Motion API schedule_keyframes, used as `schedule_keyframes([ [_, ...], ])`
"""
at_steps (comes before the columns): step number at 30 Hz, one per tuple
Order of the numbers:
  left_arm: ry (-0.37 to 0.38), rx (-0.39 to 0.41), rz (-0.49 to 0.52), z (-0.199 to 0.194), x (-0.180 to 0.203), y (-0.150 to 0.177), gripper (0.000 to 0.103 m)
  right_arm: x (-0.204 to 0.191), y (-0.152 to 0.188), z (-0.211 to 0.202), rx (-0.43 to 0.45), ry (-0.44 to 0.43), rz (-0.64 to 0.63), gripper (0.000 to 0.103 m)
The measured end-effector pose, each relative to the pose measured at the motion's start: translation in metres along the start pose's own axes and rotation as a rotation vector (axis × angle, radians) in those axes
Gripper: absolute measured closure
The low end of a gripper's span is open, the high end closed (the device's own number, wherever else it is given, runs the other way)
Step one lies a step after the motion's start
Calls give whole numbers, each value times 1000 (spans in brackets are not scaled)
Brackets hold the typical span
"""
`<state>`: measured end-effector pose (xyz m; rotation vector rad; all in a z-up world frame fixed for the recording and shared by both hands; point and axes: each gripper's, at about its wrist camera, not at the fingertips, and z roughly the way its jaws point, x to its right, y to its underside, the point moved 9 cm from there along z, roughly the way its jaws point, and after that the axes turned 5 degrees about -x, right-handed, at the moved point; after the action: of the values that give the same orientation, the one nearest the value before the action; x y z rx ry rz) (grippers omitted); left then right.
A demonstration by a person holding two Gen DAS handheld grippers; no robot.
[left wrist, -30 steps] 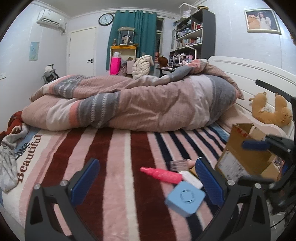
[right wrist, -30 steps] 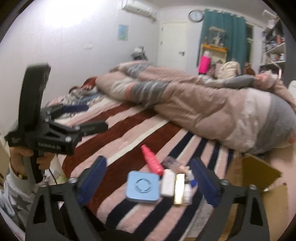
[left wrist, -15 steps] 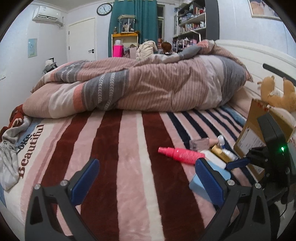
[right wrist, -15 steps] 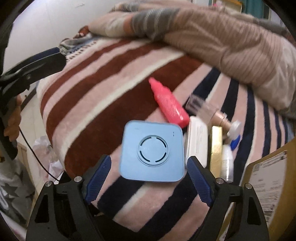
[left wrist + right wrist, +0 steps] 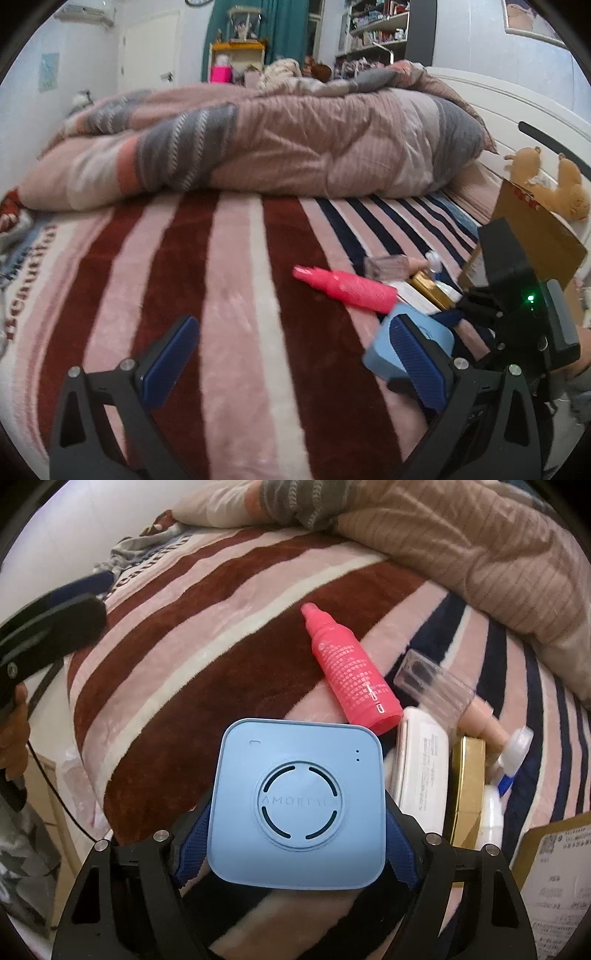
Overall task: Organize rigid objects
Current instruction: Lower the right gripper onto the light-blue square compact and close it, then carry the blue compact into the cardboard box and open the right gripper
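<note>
A square light-blue box [image 5: 297,805] lies on the striped blanket near the bed's front edge. My right gripper [image 5: 295,845] has its blue pads against both sides of the box. The box also shows in the left wrist view [image 5: 384,354], tilted. Beside it lie a pink spray bottle [image 5: 351,672], a white case [image 5: 423,771], a gold box [image 5: 467,790], a clear-capped tube [image 5: 443,690] and a small white bottle [image 5: 493,819]. My left gripper [image 5: 291,362] is open and empty over the blanket, left of the pile.
An open cardboard box [image 5: 532,236] stands at the right, its flap also in the right wrist view [image 5: 554,878]. A bunched duvet [image 5: 277,147] fills the far half of the bed. A teddy bear [image 5: 554,184] lies by the headboard.
My right gripper has moved down and forward and closed its pads onto the blue box, which now sits tilted. My left gripper has drifted slightly closer to the bed.
</note>
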<state>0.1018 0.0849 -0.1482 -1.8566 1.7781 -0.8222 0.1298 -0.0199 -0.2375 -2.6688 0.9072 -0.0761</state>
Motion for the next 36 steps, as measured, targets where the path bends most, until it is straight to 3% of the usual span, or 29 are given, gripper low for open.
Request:
schedule_keyframes([
  [5, 104, -34, 1, 4, 19, 0, 1, -10, -7, -37, 132, -8, -15, 25],
  [11, 356, -9, 10, -21, 70, -23, 7, -24, -12, -112, 333, -2, -48, 25],
  [15, 462, 7, 59, -47, 113, -46, 24, -22, -12, -162, 462, -3, -52, 25],
  [19, 544, 14, 108, -66, 159, -71, 54, -2, -3, -202, 558, 31, -39, 25],
  [24, 542, 12, 207, -70, 219, -94, 62, 42, 19, -232, 616, 35, 43, 25],
  [28, 553, -26, 271, -55, 268, -105, 63, 84, 44, -247, 620, 49, 132, 25],
  [36, 532, -143, 393, -11, 339, -100, 62, 156, 87, -243, 518, 102, 267, 26],
])
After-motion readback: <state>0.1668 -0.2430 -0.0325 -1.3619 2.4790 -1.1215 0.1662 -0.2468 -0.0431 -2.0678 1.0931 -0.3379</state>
